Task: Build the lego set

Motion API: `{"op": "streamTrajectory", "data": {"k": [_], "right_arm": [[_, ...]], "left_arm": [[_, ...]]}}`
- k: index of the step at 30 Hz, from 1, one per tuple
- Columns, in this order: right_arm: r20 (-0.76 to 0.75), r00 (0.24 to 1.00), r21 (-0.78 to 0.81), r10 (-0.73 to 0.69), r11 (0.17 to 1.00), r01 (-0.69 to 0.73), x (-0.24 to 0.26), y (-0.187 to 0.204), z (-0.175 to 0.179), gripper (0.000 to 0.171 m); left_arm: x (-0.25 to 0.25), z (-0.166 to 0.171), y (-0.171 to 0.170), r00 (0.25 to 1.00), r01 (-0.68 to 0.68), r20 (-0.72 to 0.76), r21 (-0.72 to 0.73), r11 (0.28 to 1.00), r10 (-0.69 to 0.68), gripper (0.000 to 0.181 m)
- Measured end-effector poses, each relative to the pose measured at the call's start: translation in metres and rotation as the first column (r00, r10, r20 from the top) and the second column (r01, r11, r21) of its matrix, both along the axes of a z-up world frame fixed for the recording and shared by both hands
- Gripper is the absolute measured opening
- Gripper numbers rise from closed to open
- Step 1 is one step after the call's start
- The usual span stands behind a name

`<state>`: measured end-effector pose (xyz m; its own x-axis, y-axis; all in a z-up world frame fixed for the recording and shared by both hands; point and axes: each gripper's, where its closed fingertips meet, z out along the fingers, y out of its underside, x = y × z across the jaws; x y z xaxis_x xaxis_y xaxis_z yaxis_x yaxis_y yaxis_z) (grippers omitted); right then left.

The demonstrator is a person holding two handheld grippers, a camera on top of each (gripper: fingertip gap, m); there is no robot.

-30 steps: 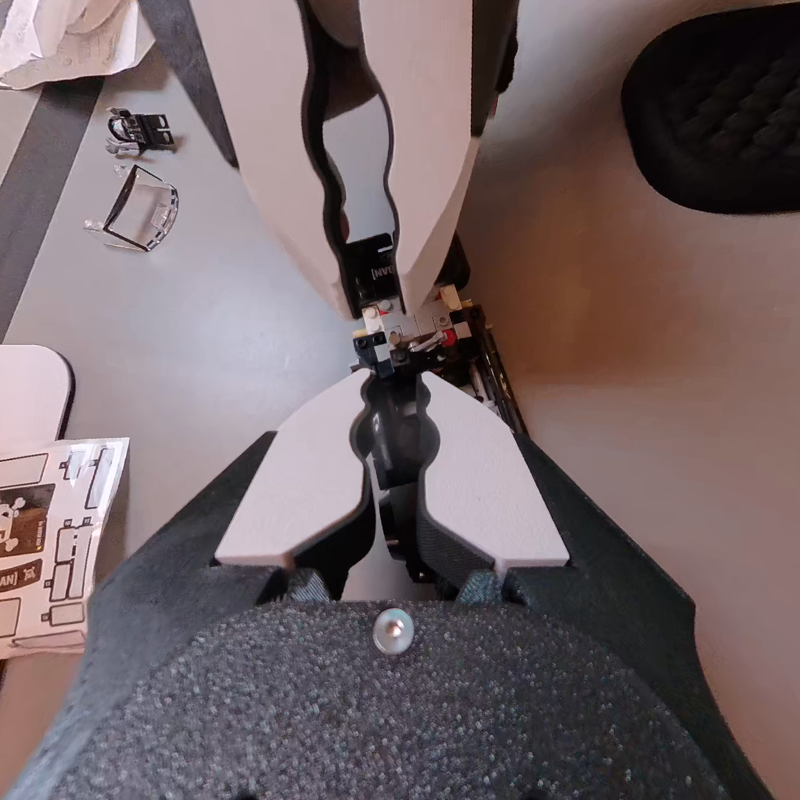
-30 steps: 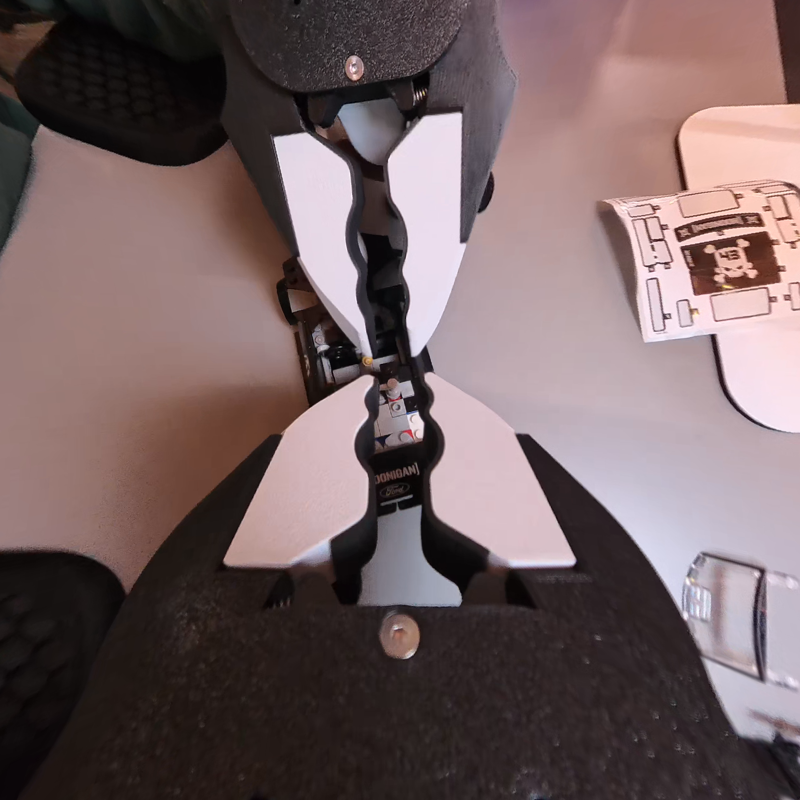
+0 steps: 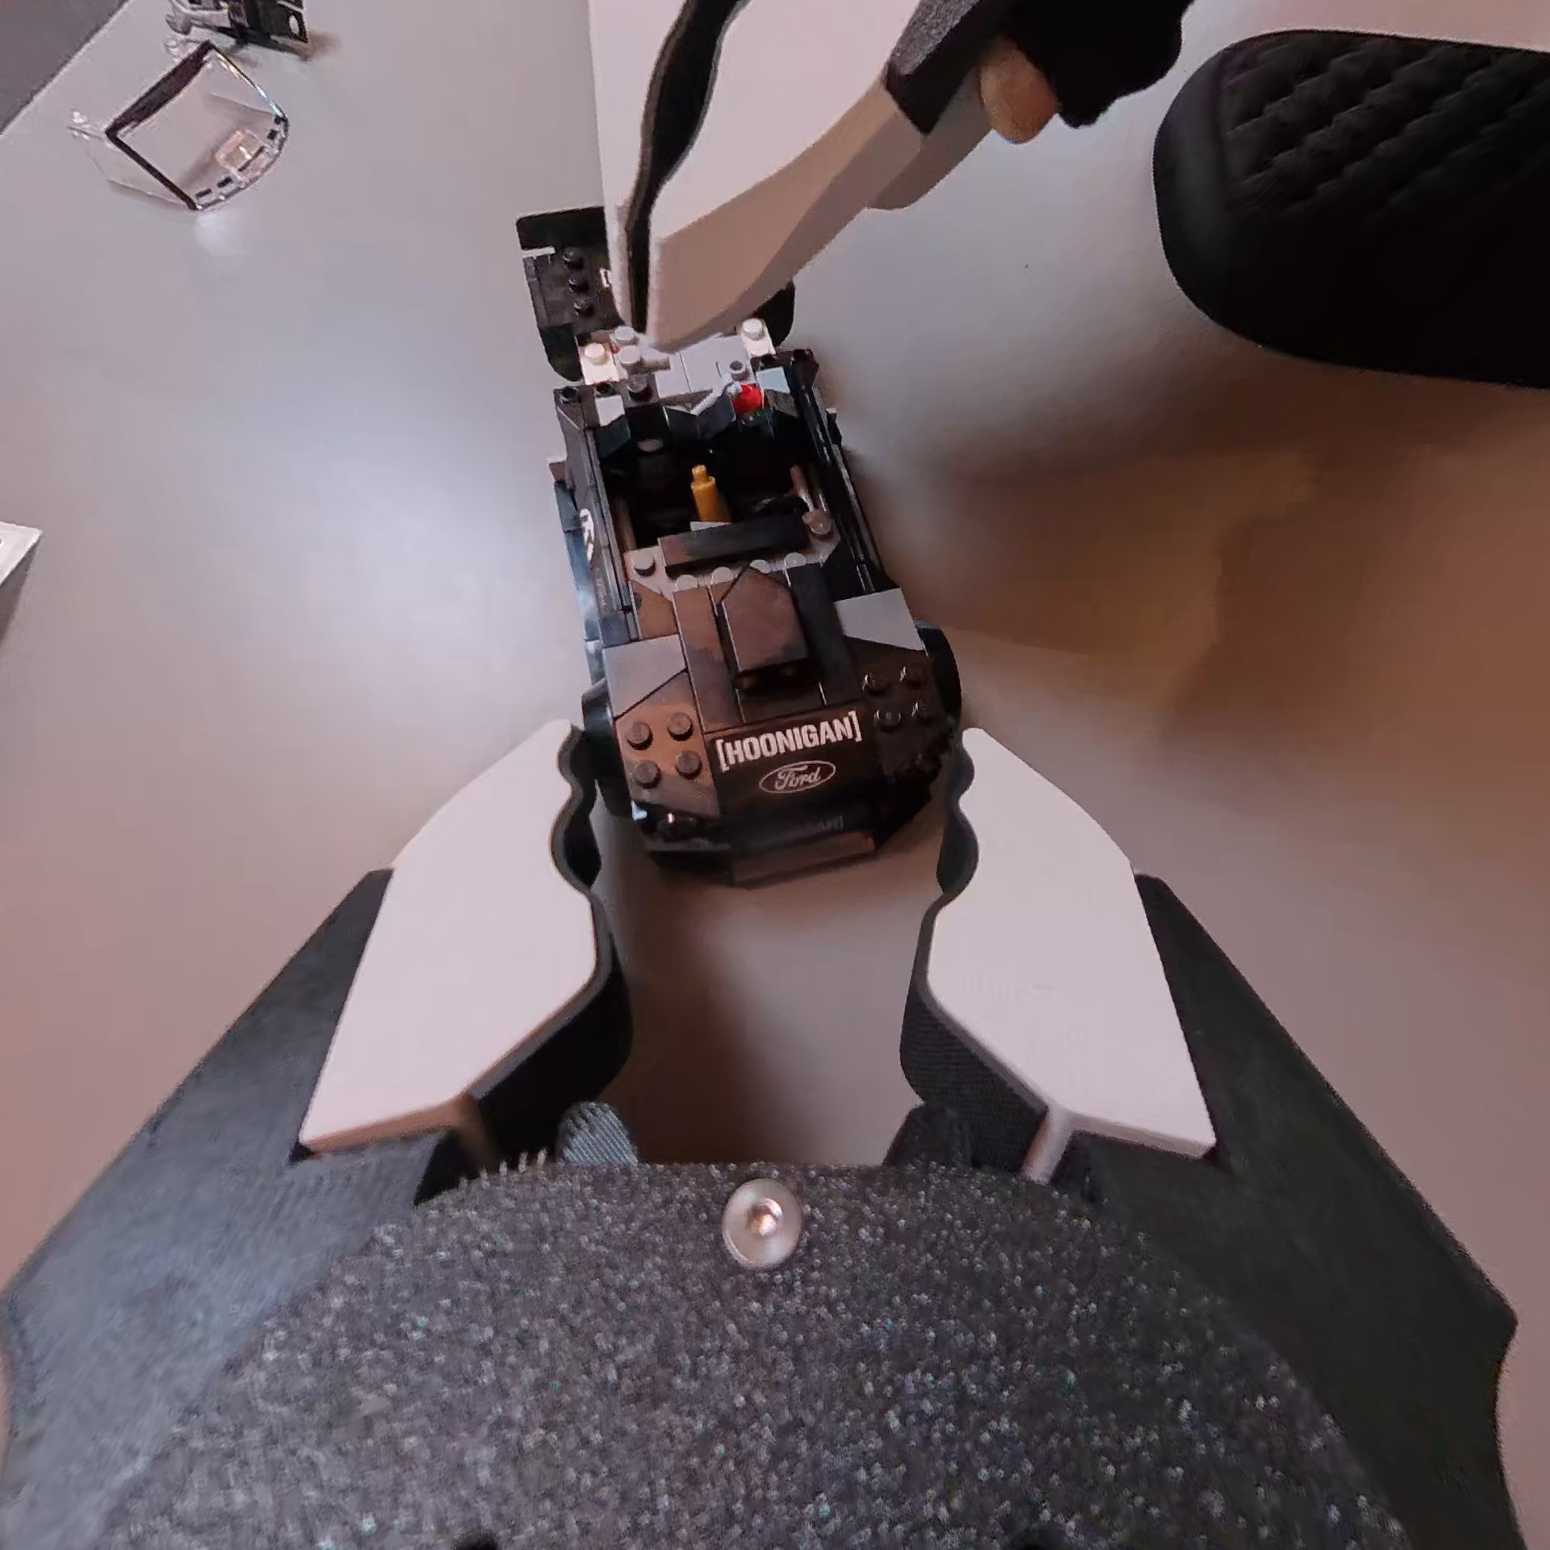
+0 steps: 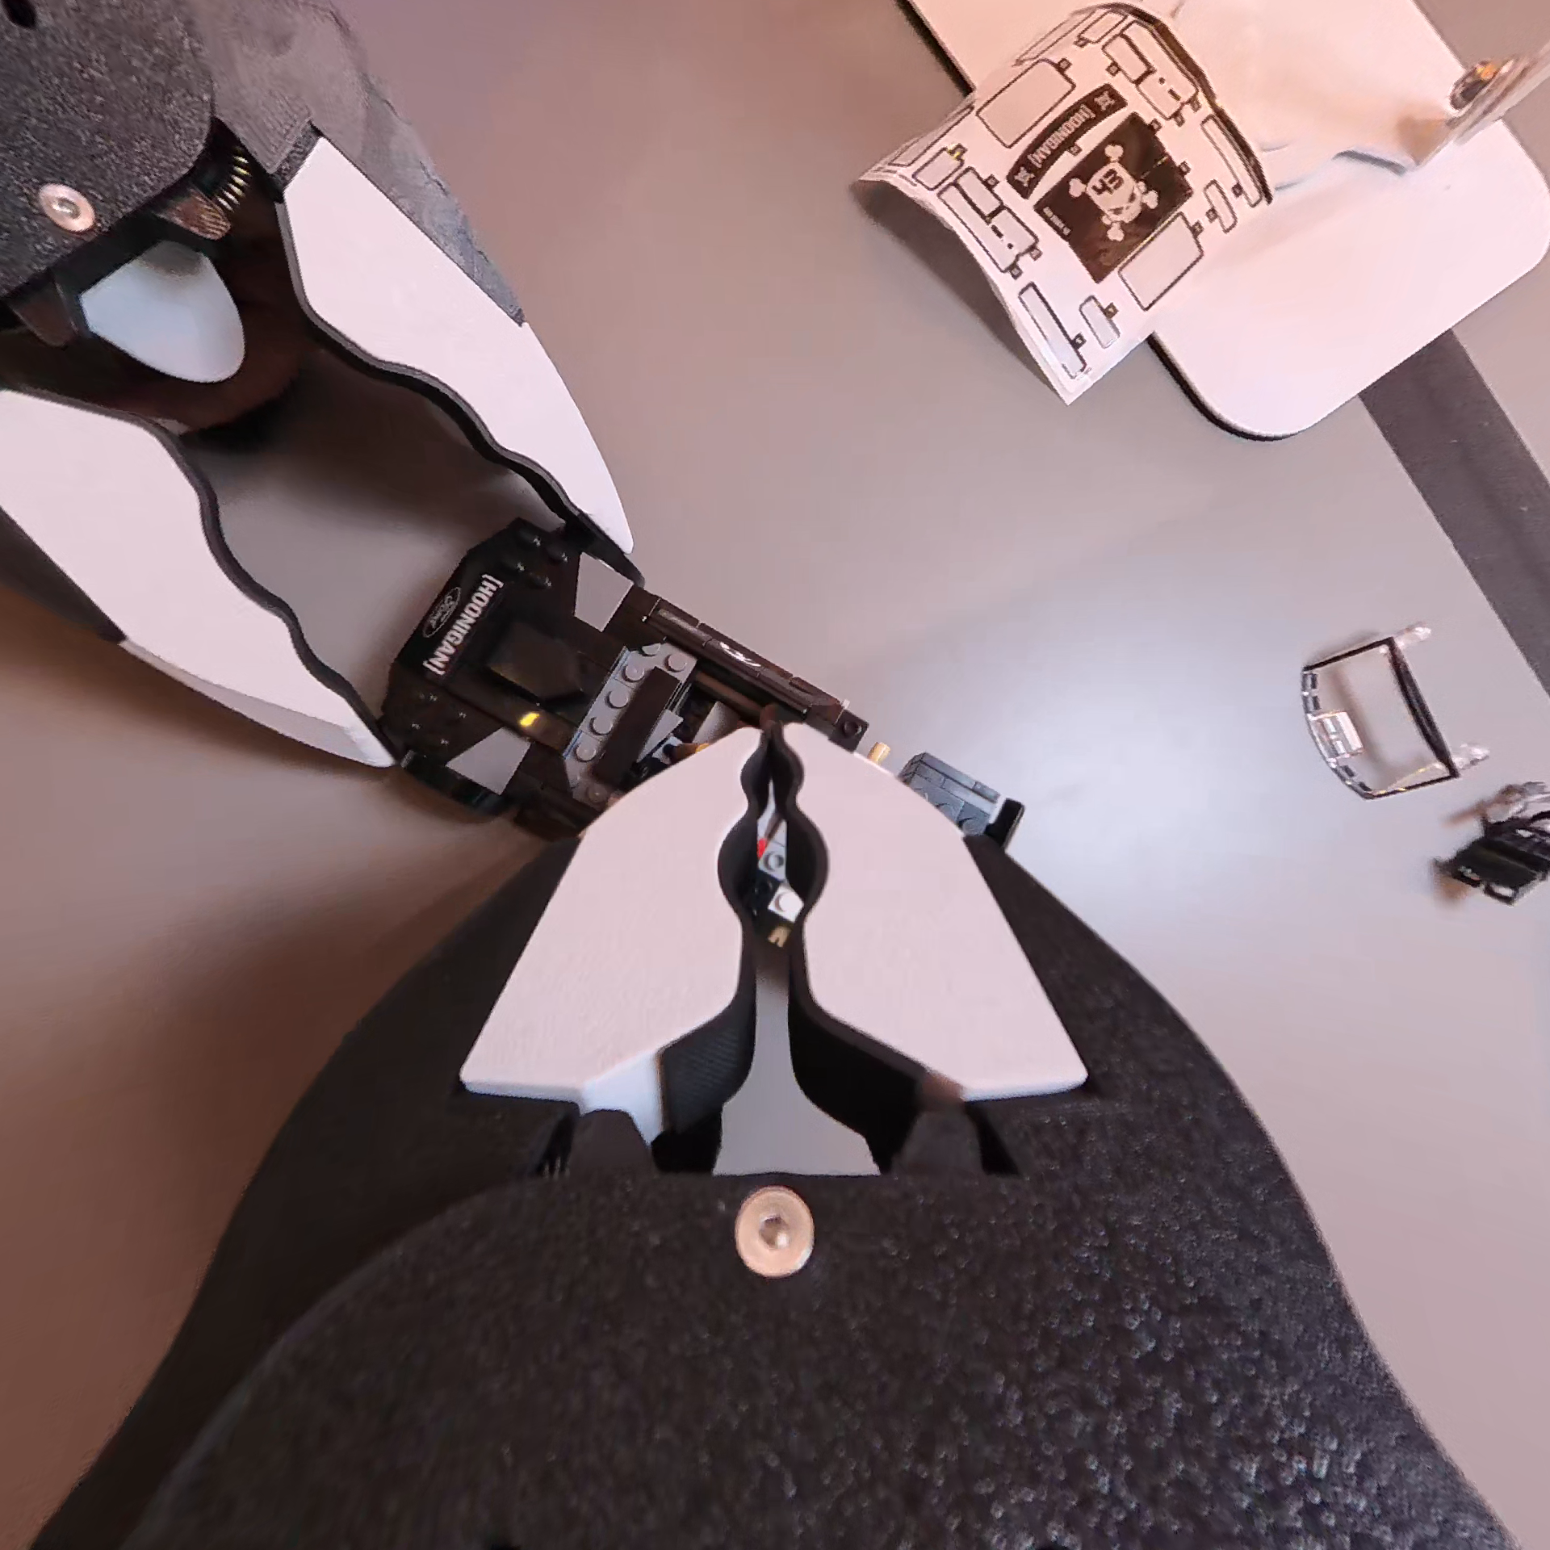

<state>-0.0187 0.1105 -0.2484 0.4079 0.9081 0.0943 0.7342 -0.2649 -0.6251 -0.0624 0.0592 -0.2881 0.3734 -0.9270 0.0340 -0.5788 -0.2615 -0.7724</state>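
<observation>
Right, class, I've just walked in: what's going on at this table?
A person is building a black Lego car with two handheld grippers. The left gripper is open around the car's front end. The right gripper is shut, its tips pressing on the rear. A clear windscreen piece and sticker sheet wait aside.

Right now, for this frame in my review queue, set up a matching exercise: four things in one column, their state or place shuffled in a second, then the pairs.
Things:
1. left white-fingered gripper
2. right white-fingered gripper
3. clear curved windscreen piece
4. black brick-built car

States:
A. lying loose on the grey table
B. fingers spread beside the car's nose
C. shut, tips over the car's rear
D. resting on the table, cabin uncovered

Pairs: 1-B, 2-C, 3-A, 4-D
</observation>
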Motion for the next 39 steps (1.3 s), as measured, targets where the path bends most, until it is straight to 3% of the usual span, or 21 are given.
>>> {"op": "streamTrajectory", "data": {"k": [19, 28, 39], "right_arm": [[0.11, 0.992, -0.025, 0.059, 0.998, -0.057, -0.004, 0.003, -0.009, 0.0], [0.021, 0.999, -0.093, 0.025, 0.995, -0.023, 0.003, 0.006, -0.01, 0.0], [-0.042, 0.999, -0.147, -0.003, 0.989, -0.004, 0.009, 0.01, -0.009, 0.0]], "left_arm": [[0.001, -0.001, 0.0, 1.0, -0.005, 0.005, 0.009, 1.0, 0.005, 0.08], [0.0, -0.006, -0.002, 1.0, 0.006, -0.028, 0.01, 1.0, -0.005, 0.075], [0.015, 0.005, 0.002, 0.999, -0.004, 0.036, 0.01, 1.0, 0.004, 0.086]]}}
